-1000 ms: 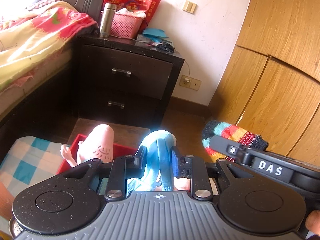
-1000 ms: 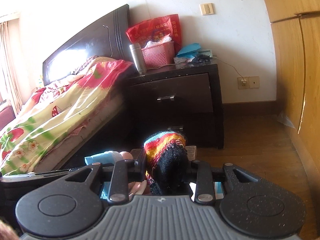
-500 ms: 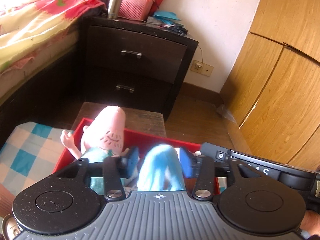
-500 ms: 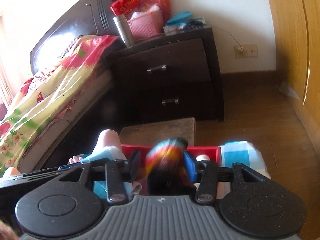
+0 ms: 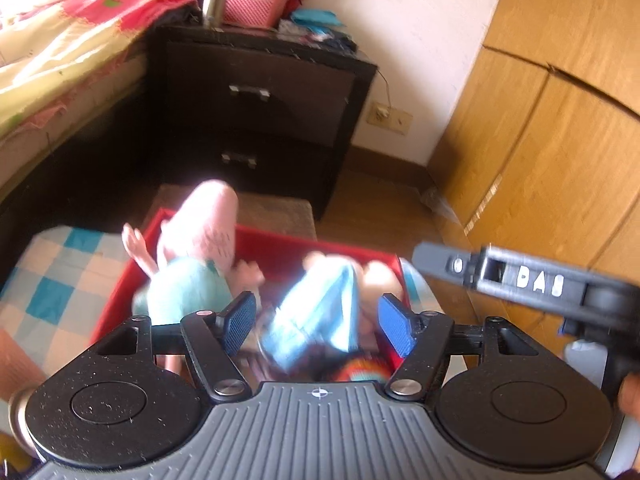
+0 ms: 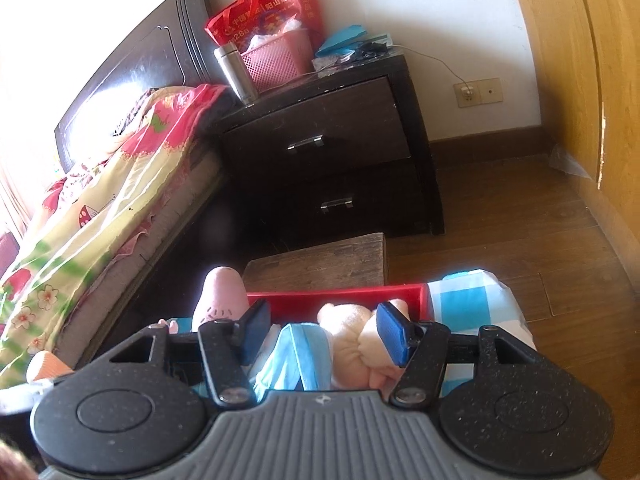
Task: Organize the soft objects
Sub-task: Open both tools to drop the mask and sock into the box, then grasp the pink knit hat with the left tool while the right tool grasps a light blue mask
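Hovering: both my grippers hang over the red bin [image 5: 256,240], pointing down into it.
Left gripper [image 5: 318,322]: jaws opening, blue pads apart; the blue cloth [image 5: 320,312] lies between them, touching neither pad.
Right gripper [image 6: 324,330]: jaws opening, pads apart; in its view the blue cloth [image 6: 296,356] and the peach plush [image 6: 356,344] lie below the gap; its right pad overlaps the plush in the view, and I cannot tell if it touches.
Right gripper from the left view: its black body with white letters reaches in from the right edge, above the bin's right corner.
Bin: sits on a blue-and-white checked cloth [image 5: 52,280], just in front of a low wooden stool [image 6: 320,260].
Pink plush [image 5: 204,232]: upright at the bin's left end, pale green body [image 5: 184,292] below, one arm over the wall.
Striped sock [image 5: 362,370]: a bit of red, orange and blue knit shows low in the bin, just under the blue cloth, near my left gripper's body; blurred.
Room: dark nightstand [image 6: 332,148] beyond the stool, bed [image 6: 92,200] to its left, wooden wardrobe [image 5: 540,140] on the right.
Nightstand top: steel flask [image 6: 234,72], pink basket [image 6: 276,60], red bag [image 6: 268,4] behind.
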A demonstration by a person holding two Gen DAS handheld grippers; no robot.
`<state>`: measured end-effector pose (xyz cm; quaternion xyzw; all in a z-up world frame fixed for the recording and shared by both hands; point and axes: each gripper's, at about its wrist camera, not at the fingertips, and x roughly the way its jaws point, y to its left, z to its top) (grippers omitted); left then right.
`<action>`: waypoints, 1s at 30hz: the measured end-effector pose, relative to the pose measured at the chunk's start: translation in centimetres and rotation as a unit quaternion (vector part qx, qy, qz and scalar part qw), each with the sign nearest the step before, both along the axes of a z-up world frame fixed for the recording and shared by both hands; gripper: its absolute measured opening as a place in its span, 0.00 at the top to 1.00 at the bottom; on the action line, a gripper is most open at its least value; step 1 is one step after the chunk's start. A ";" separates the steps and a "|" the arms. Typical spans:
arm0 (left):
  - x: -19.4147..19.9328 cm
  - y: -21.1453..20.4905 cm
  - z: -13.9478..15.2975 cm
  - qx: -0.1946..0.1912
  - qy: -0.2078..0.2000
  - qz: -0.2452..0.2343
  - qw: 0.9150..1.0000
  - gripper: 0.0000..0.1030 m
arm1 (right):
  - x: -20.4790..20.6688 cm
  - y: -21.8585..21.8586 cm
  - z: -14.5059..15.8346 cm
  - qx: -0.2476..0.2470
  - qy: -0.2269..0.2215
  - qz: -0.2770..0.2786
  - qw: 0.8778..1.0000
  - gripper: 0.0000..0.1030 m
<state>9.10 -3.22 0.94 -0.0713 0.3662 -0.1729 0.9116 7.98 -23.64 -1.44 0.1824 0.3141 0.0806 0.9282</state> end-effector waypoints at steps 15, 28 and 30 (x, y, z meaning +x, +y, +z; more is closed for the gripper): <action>-3.3 -3.0 -5.4 0.031 0.089 -0.050 0.994 0.33 | -6.6 -2.0 -2.6 -0.019 0.069 0.007 0.997 0.62; -3.7 -5.7 -8.0 0.066 0.116 -0.076 0.988 0.31 | -10.8 -3.0 -4.0 0.002 0.096 0.012 0.995 0.58; -3.5 -6.0 -8.4 0.066 0.119 -0.074 0.988 0.31 | -11.2 -3.7 -4.1 0.003 0.096 0.005 0.995 0.58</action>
